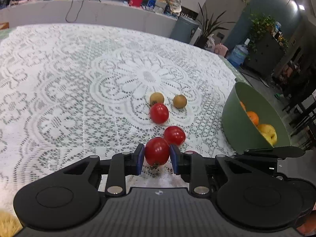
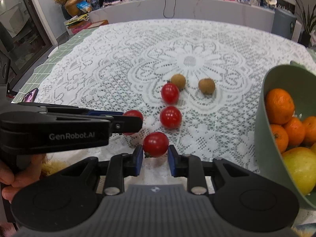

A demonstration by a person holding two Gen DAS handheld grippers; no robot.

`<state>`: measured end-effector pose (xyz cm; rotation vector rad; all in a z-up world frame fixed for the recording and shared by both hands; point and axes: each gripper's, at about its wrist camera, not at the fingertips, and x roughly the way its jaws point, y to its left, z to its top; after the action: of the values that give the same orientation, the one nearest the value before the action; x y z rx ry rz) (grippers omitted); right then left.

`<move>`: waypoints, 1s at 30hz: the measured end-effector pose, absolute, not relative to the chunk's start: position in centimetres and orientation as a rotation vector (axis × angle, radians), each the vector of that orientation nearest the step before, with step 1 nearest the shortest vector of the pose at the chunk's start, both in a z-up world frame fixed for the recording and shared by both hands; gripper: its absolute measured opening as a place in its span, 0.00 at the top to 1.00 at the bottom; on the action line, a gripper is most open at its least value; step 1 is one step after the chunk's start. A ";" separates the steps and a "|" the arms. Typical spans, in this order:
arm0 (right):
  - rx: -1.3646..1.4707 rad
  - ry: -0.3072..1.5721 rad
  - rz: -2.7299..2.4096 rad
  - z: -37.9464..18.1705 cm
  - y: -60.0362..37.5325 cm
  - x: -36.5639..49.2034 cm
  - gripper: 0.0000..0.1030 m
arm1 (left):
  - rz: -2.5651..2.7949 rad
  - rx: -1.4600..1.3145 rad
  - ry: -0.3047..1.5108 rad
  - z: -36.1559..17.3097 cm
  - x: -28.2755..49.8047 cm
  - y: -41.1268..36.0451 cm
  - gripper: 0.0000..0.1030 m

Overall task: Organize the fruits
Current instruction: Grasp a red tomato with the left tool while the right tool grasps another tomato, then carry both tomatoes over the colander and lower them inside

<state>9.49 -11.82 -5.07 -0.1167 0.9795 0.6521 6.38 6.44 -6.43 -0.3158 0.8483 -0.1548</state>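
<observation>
1. The left gripper [image 1: 157, 158] is closed on a red tomato [image 1: 157, 151]. Its blue pads [image 1: 140, 159] press on both sides of the fruit.
2. The right gripper [image 2: 155, 159] is closed on another red tomato [image 2: 155, 146], and its blue pads [image 2: 139, 159] touch the fruit on both sides.
3. In the right wrist view, the left gripper comes in from the left side, and its tomato peeks out past the tip.
4. A hand [image 2: 11, 177] shows at the left edge of that view, under the black handle.
5. Both held tomatoes sit low, right at the white lace cloth [image 2: 118, 63] that covers the surface.
6. Two more red tomatoes lie loose on the cloth. One [image 2: 170, 117] is just past the grippers, and the other [image 2: 170, 93] is a bit farther away.
7. Two small brown round fruits lie beyond them. One brown fruit [image 2: 178, 81] touches the far tomato, and the other brown fruit [image 2: 206, 86] lies apart to its right.
8. A green bowl [image 2: 262, 130] stands at the right side of the surface, near the right gripper.
9. Inside the bowl are oranges [image 2: 279, 105] and a yellow fruit [image 2: 300, 167].
10. A phone [image 2: 30, 96] lies on the left edge of the surface.
</observation>
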 end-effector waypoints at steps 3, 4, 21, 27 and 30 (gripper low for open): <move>-0.125 0.951 0.650 -4.6 -11.9 9.1 0.77 | -0.148 -0.291 0.816 -5.6 5.8 6.2 0.70; -0.127 0.943 0.647 -4.5 -11.9 8.9 0.77 | -0.147 -0.286 0.808 -5.3 5.6 6.1 0.70; -0.039 0.770 0.514 0.5 -18.2 7.8 0.77 | -0.183 -0.223 0.704 0.0 4.3 2.1 0.70; -0.055 0.736 0.391 1.8 -22.1 9.5 0.77 | -0.238 -0.183 0.705 0.6 5.8 -1.1 0.70; 0.018 0.773 0.367 1.7 -24.4 11.3 0.77 | -0.271 -0.160 0.709 0.9 6.8 -2.9 0.70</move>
<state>11.26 -24.42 1.70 0.0175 0.7727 0.3666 6.78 -2.91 0.90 -0.1596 0.7090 -0.2706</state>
